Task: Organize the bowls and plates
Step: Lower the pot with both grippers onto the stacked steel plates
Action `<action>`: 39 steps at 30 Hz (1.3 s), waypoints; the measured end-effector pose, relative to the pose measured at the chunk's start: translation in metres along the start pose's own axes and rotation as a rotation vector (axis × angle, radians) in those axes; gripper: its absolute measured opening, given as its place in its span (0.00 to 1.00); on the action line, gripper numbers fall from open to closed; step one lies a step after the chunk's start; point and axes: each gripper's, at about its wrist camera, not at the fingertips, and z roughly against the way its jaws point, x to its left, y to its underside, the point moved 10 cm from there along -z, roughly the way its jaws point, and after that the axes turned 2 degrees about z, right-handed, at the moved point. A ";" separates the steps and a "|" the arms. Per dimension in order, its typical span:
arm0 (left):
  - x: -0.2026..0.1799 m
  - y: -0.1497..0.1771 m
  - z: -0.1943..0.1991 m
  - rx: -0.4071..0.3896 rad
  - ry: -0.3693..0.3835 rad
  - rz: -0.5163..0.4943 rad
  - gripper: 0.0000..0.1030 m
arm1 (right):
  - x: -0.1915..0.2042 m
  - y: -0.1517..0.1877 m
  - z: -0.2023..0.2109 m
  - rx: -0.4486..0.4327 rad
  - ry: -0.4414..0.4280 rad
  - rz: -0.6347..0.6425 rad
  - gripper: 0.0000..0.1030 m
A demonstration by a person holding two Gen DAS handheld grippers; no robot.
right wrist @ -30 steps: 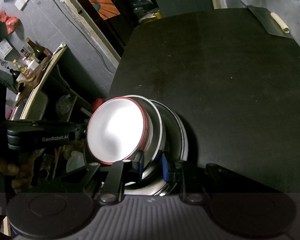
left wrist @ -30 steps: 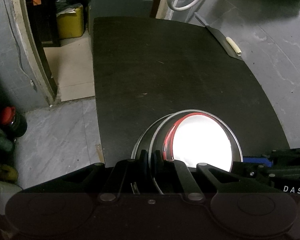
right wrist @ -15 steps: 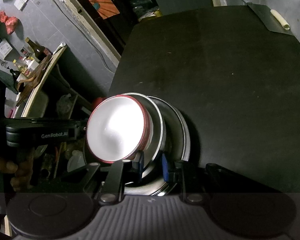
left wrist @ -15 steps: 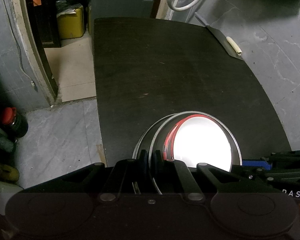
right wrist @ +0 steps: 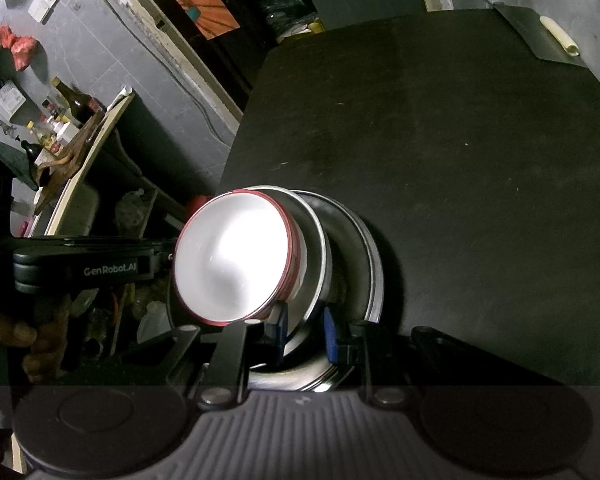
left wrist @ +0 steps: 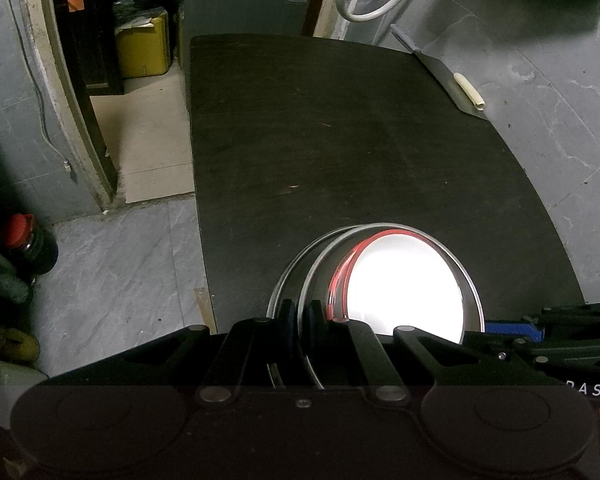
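Observation:
A stack of steel plates (right wrist: 360, 248) with a steel bowl (right wrist: 316, 240) and a white red-rimmed bowl (right wrist: 232, 256) nested on top sits tilted at the near edge of the black table (right wrist: 460, 140). My left gripper (left wrist: 299, 316) is shut on the rim of the steel bowl (left wrist: 312, 280), with the white bowl (left wrist: 404, 280) just to its right. My right gripper (right wrist: 304, 332) is shut on the near rim of the steel bowl, below the white bowl. The left gripper's body (right wrist: 80, 268) shows at the left of the right wrist view.
A flat dark spatula with a pale handle (left wrist: 468, 88) lies at the table's far right corner. A yellow box (left wrist: 144, 44) stands in the doorway beyond. Bottles (left wrist: 28, 244) stand on the floor at the left. A shelf with bottles (right wrist: 72, 120) is left of the table.
The stack with both grippers on it has shifted slightly; the table looks a little farther below in both views. Both grips are unchanged.

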 end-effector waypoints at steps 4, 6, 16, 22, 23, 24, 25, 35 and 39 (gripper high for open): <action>0.001 0.001 0.001 -0.002 -0.003 0.003 0.05 | -0.001 0.000 0.000 -0.002 0.000 -0.001 0.21; 0.001 0.001 0.001 -0.002 -0.003 0.003 0.05 | -0.001 0.001 0.000 -0.004 0.001 -0.002 0.21; 0.002 0.001 0.002 -0.004 -0.005 0.010 0.06 | -0.002 0.000 0.000 -0.023 0.000 -0.013 0.22; 0.003 0.003 0.003 -0.007 -0.013 0.026 0.12 | -0.004 0.000 -0.001 -0.034 0.005 -0.013 0.23; 0.004 0.004 0.003 -0.008 -0.014 0.029 0.13 | -0.003 0.000 -0.001 -0.039 0.007 -0.013 0.23; 0.003 0.003 0.003 -0.008 -0.013 0.032 0.14 | -0.003 0.000 -0.001 -0.042 0.011 -0.011 0.23; 0.003 0.002 0.003 -0.010 -0.015 0.033 0.14 | -0.003 0.000 -0.001 -0.043 0.014 -0.007 0.23; 0.003 0.004 0.007 -0.025 -0.042 0.034 0.25 | 0.000 0.000 0.001 -0.056 0.030 0.010 0.24; 0.002 0.005 0.009 -0.029 -0.055 0.025 0.26 | -0.001 0.001 0.003 -0.063 0.033 0.001 0.26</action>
